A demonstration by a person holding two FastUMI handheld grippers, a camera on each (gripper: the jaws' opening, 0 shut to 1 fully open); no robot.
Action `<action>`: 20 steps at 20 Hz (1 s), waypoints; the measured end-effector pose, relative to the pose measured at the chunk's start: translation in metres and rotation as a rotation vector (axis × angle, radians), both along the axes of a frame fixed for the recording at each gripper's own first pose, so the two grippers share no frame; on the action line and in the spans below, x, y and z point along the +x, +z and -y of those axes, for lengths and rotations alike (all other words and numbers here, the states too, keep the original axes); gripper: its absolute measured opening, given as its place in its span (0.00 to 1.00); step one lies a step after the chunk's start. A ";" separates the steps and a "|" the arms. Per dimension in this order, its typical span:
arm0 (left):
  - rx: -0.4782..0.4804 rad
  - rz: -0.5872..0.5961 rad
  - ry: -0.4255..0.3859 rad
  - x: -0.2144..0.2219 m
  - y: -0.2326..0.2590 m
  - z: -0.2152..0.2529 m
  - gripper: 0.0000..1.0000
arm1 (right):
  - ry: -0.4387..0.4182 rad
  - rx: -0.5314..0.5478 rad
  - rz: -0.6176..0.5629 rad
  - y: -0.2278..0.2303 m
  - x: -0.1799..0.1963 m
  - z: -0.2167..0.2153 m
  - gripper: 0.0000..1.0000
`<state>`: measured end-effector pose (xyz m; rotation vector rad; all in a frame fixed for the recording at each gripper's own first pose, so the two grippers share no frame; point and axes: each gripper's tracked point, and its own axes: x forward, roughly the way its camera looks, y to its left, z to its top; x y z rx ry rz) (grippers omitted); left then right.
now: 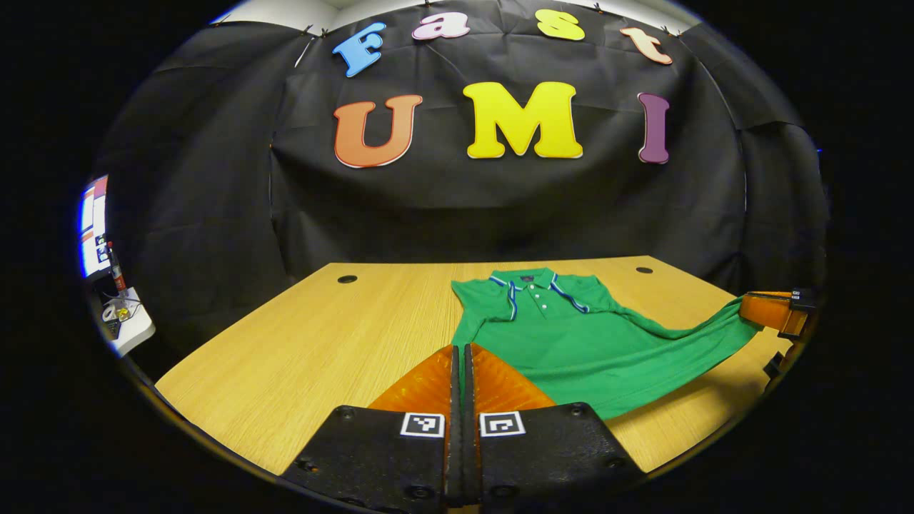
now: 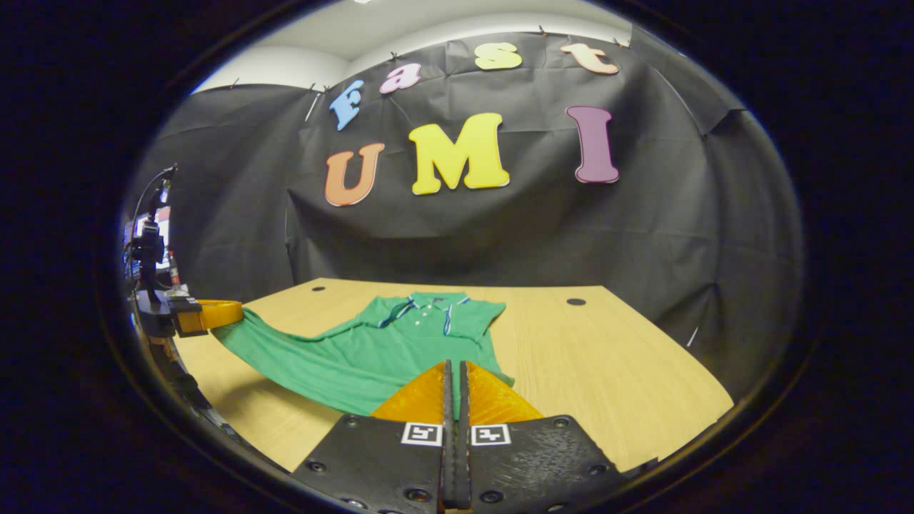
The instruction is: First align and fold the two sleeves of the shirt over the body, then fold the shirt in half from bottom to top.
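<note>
A green short-sleeved polo shirt of soft knit cloth with blue-and-white trim at the collar (image 1: 571,335) is lying on the light wooden table top (image 1: 300,343), collar toward the booth wall, buttons facing up. Its lower part is not lying flat: the hem is being lifted off the table at both corners and the cloth is sagging between them.

The left gripper (image 1: 461,357) is showing its two fingers pressed together with green cloth at the tips; the jaws are closed on the shirt's hem corner. In the right gripper view the same tool (image 2: 214,312) is sitting at the far left with the cloth stretching up to it.

The right gripper (image 2: 455,375) is likewise closed, fingers together at the shirt's edge, apparently pinching it. In the left gripper view it (image 1: 767,312) is gripping the other hem corner, cloth pulled taut toward it.

Handling, as judged: light, limp, not fragile; it is draping and wrinkling freely, so one-point lifts will bunch it. Best held at the hem corners for the bottom-to-top fold, and at the cuff edges for the sleeves. Whether the sleeves are already folded in, I cannot tell for sure.
</note>
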<state>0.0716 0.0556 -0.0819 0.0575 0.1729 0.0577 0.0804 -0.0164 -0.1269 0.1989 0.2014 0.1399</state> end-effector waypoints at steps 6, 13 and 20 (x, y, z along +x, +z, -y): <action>0.030 0.043 -0.033 0.074 0.049 -0.006 0.05 | -0.036 -0.025 0.046 0.051 0.076 0.010 0.01; 0.020 0.038 -0.034 0.180 0.063 -0.017 0.06 | -0.037 -0.062 0.055 0.080 0.194 0.004 0.00; 0.028 -0.030 -0.014 0.315 0.037 -0.031 0.06 | -0.074 -0.123 -0.015 0.045 0.347 0.004 0.00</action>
